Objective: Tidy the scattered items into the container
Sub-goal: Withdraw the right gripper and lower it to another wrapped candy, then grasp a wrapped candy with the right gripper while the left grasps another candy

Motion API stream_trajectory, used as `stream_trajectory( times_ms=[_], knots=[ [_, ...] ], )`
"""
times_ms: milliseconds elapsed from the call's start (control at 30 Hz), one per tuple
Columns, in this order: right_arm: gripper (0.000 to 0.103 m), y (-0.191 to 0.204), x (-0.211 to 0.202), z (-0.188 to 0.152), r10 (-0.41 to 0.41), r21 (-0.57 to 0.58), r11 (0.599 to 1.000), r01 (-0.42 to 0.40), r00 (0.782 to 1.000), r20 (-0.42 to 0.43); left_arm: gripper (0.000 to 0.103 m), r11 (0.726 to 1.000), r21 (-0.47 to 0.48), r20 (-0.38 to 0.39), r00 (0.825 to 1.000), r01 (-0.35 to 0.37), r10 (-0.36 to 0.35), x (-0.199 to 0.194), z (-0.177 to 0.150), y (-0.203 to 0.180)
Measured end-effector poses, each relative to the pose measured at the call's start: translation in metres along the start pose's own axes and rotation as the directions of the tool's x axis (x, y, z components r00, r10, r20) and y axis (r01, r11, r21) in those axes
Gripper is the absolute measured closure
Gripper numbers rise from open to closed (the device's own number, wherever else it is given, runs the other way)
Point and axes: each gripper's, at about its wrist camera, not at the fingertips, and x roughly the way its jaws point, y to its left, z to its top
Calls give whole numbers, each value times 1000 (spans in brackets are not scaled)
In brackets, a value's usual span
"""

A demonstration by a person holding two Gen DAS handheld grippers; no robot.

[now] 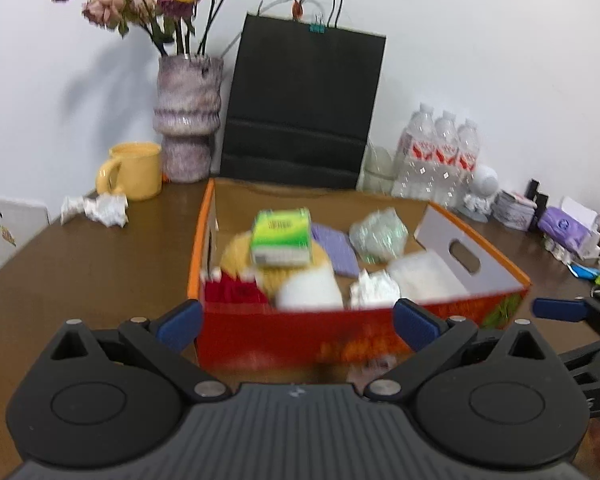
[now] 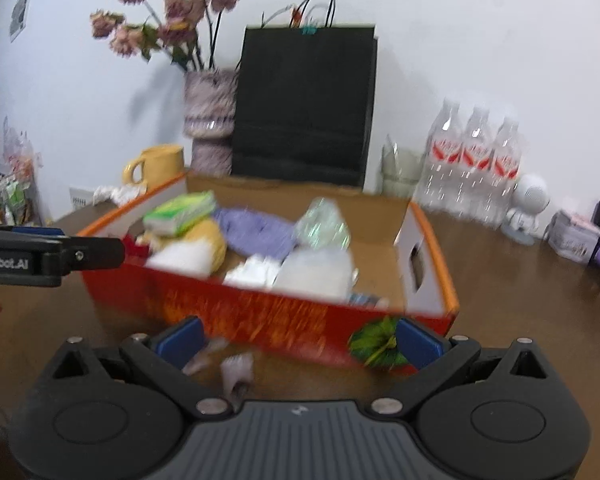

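A red and orange cardboard box (image 1: 260, 332) (image 2: 260, 316) stands on the brown table. It holds a green tissue pack (image 1: 281, 236) (image 2: 180, 210), a purple pouch (image 1: 334, 246) (image 2: 256, 226), a yellow item, white items and a shiny wrapped ball (image 1: 378, 234) (image 2: 322, 226). My left gripper (image 1: 298, 322) is open and empty, just in front of the box's near wall. My right gripper (image 2: 298, 342) is open and empty, near the box's front right corner. A small white scrap (image 2: 236, 368) lies on the table between its fingers. Crumpled white paper (image 1: 96, 208) (image 2: 114, 192) lies left of the box by the mug.
A yellow mug (image 1: 134, 170), a vase with dried flowers (image 1: 188, 116), a black paper bag (image 1: 304, 108) and a pack of water bottles (image 1: 440, 152) stand along the wall. Small items (image 1: 560, 228) sit at the right. The other gripper (image 2: 40, 258) shows at left.
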Motion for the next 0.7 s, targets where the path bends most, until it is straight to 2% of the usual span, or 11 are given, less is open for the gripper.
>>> stream_trajectory(
  times_ms=[233, 400, 433, 467, 500, 533, 700],
  knots=[
    [11, 16, 26, -19, 8, -50, 999, -12, 996, -87, 2, 1000, 15, -88, 996, 13, -12, 18, -24, -10],
    [31, 14, 35, -24, 51, -32, 998, -55, 992, -117, 3, 998, 65, -105, 994, 22, -15, 25, -28, -20],
    [41, 13, 37, -24, 71, -27, 997, -75, 989, -131, 3, 997, 75, -112, 994, 21, -12, 27, -29, -23],
    [59, 11, 36, -25, 98, -14, 995, -100, 987, -127, 4, 996, 85, -118, 993, 18, -7, 29, -30, -25],
    [69, 10, 34, -26, 116, -7, 993, -118, 985, -127, 4, 996, 88, -122, 993, 15, -4, 32, -31, -28],
    [83, 10, 32, -26, 120, -10, 992, -122, 985, -125, 5, 996, 89, -128, 992, 16, -5, 33, -31, -29],
    [85, 2, 25, -30, 111, -12, 993, -114, 986, -121, 8, 992, 123, -160, 987, 8, 12, 45, -34, -42]
  ],
)
